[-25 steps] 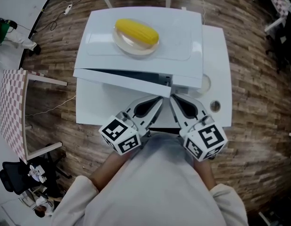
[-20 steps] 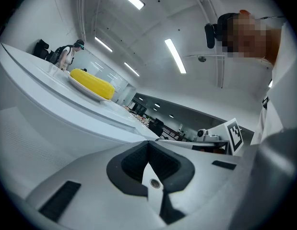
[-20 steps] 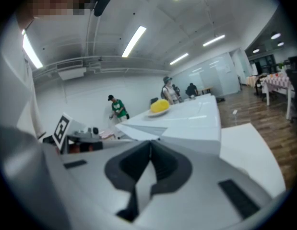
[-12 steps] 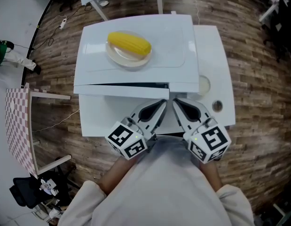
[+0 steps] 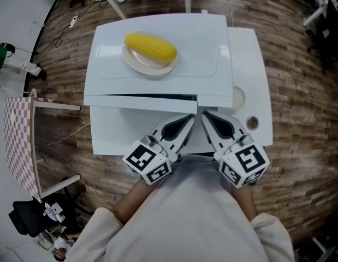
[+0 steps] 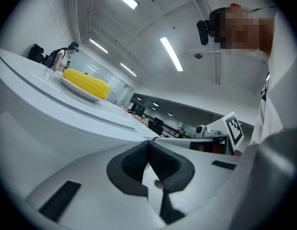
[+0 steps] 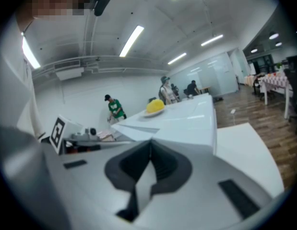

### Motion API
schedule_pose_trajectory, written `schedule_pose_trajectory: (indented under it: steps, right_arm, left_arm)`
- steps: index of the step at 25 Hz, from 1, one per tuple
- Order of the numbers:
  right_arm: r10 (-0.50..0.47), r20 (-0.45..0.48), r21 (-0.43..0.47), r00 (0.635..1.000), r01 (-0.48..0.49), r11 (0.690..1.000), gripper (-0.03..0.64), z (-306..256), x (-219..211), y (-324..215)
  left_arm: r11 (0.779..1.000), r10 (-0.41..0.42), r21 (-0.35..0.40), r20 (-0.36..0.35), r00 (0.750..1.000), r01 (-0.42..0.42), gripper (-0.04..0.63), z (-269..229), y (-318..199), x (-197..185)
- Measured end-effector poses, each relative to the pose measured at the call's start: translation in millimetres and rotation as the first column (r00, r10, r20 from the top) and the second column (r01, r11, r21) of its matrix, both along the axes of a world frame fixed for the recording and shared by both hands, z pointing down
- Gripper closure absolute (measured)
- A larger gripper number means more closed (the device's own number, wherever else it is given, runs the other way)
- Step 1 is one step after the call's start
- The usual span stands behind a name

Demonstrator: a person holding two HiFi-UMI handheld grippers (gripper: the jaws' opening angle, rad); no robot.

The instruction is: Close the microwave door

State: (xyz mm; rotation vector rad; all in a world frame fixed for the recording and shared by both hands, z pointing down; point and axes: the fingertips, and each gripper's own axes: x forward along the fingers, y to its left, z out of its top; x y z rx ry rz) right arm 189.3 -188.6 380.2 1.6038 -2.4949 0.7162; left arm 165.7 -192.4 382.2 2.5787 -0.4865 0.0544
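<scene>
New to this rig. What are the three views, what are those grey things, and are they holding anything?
No robot here: a person wears a head camera and holds a two-jaw gripper in each hand. The top-down picture is the head view; the other two come from cameras on each gripper, looking along its jaws. The marker cubes are part of the grippers. On the white table stands a microwave, with corn on a plate on top. The left gripper and right gripper are both shut, holding nothing; their tips sit by the door, which shows a thin dark gap.
</scene>
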Motion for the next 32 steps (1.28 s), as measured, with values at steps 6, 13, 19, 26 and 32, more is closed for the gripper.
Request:
schedule_pose_trajectory:
  steps: [6,13,19,26,32]
  right_arm:
    - [-0.006,0.0,0.002,1.0,0.006,1.0,0.595,-0.4,0.9,-3.3]
    - [-0.01,0.004,0.001,1.0,0.01,1.0,0.595,0.9,1.1,-7.9]
    - [-0.014,0.006,0.001,1.0,0.014,1.0,0.595,1.0,1.6,-7.7]
    - [-0.016,0.01,-0.003,1.0,0.016,1.0,0.595,2.5,1.1,-9.1]
    - [-0.017,0.009,0.002,1.0,0.017,1.0,0.595,1.7,0.8,-8.1]
  left_arm:
    - [1.0,-0.008,-0.006,0.03,0.999,0.009,0.577,8.1,-0.6,-1.4]
    - [1.0,0.007,-0.012,0.025,1.0,-0.006,0.577,8.0,-0.2,0.6]
    - [1.0,0.005,-0.018,0.008,1.0,-0.005,0.577,6.8,2.2,1.7]
    - [1.0,0.008,-0.013,0.002,1.0,-0.008,0.577,7.5,0.5,1.5]
    - [0.999,-0.018,-0.035,-0.007,1.0,0.018,0.577,7.6,-6.8,4.8]
